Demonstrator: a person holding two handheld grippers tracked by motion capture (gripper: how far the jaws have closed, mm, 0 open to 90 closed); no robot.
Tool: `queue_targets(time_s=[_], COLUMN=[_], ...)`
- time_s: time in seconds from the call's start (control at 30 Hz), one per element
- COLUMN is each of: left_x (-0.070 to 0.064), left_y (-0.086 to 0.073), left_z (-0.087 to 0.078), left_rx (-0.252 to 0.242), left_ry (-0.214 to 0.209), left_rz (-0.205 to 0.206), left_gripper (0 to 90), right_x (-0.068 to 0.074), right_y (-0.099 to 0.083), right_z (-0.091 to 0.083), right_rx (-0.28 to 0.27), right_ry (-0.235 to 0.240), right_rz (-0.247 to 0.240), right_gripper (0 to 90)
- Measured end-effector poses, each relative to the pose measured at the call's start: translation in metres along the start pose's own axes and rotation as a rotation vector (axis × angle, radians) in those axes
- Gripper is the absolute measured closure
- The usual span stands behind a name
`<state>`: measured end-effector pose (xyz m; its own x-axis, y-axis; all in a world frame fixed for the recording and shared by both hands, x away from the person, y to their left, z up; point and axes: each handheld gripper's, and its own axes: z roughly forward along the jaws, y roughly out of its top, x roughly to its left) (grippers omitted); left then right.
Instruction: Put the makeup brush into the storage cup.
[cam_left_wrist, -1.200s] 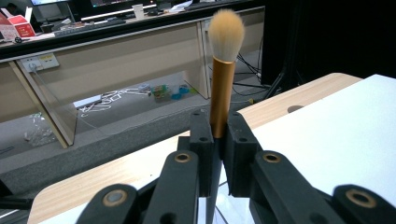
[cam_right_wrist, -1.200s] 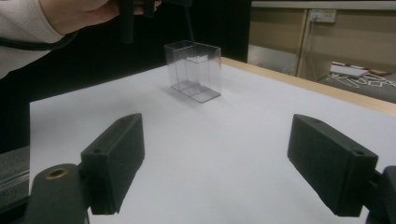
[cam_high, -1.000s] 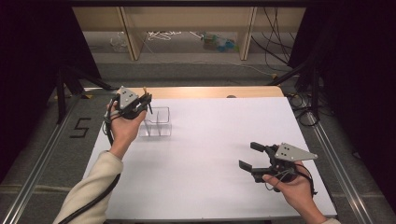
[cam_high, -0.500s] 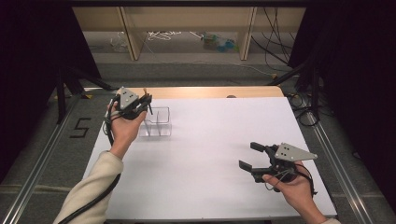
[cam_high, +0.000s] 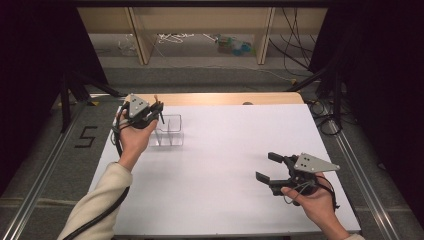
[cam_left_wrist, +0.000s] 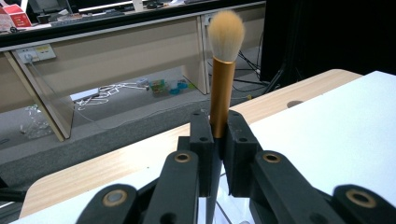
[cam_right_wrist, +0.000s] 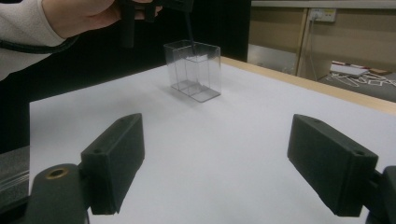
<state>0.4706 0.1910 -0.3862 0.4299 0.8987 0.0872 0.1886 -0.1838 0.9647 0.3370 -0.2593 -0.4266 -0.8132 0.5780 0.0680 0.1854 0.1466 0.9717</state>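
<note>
Left gripper (cam_high: 150, 111) clamps brush (cam_left_wrist: 223, 70) above organizer (cam_high: 169, 131), insertion pending; right gripper (cam_high: 272, 172), well right of it, gapes idle.

A single number can be read: a dark "5" (cam_high: 86, 137) marked on the grey floor (cam_high: 45, 150) to the left of the desk (cam_high: 225, 165), between the desk's edge and the metal rail (cam_high: 47, 165) that runs along the floor, seen from the high view. In the left gripper view, a red box (cam_left_wrist: 16, 16) at the top left corner carries white print, too small and blurred to read. No other text, label or brand is legible.
</note>
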Motion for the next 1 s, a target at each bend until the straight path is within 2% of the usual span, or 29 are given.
queue_targets(time_s=[0.17, 0.23, 0.37, 0.43, 0.53, 0.6, 0.7, 0.73, 0.8, 0.83, 1.0], left_x=[-0.0003, 0.0002, 0.0007, 0.0006, 0.0008, 0.0009, 0.0014, 0.0015, 0.0014, 0.0014, 0.0014], left_y=[-0.0009, -0.0012, -0.0018, -0.0022, -0.0025, -0.0027, -0.0031, -0.0034, -0.0039, -0.0041, -0.0056], left_z=[0.0007, 0.0005, 0.0006, 0.0010, 0.0014, 0.0015, 0.0014, 0.0017, 0.0022, 0.0022, 0.0032], left_rx=[0.001, 0.004, 0.005, 0.006, 0.007, 0.007, 0.009, 0.009, 0.008, 0.011, 0.016], left_ry=[-0.001, 0.000, 0.001, 0.000, 0.000, 0.001, 0.002, 0.002, 0.001, 0.001, 0.002], left_rz=[-0.005, -0.007, -0.009, -0.009, -0.009, -0.013, -0.014, -0.014, -0.016, -0.015, -0.020], left_gripper=[82.9, 82.9, 82.9, 82.9, 82.9, 82.8, 82.8, 82.8, 82.9, 82.8, 82.8], right_x=[-0.0001, 0.0000, 0.0000, 0.0001, 0.0000, 0.0015, 0.0015, 0.0015, 0.0015, 0.0015, 0.0014], right_y=[-0.0001, 0.0004, 0.0000, 0.0004, 0.0005, 0.0002, 0.0002, 0.0007, 0.0001, 0.0007, 0.0009], right_z=[-0.0001, -0.0014, 0.0000, -0.0014, -0.0013, -0.0017, -0.0015, -0.0024, -0.0014, -0.0025, -0.0027], right_rx=[-0.001, 0.018, -0.001, 0.019, 0.018, 0.032, 0.032, 0.047, 0.031, 0.050, 0.054], right_ry=[0.000, -0.006, 0.001, -0.006, -0.006, 0.007, 0.007, 0.008, 0.007, 0.005, 0.007], right_rz=[0.000, 0.000, 0.001, 0.000, 0.001, 0.029, 0.027, 0.027, 0.028, 0.027, 0.027], right_gripper=[19.8, 19.8, 19.8, 19.8, 19.8, 19.8, 19.8, 19.8, 19.8, 19.8, 19.8])
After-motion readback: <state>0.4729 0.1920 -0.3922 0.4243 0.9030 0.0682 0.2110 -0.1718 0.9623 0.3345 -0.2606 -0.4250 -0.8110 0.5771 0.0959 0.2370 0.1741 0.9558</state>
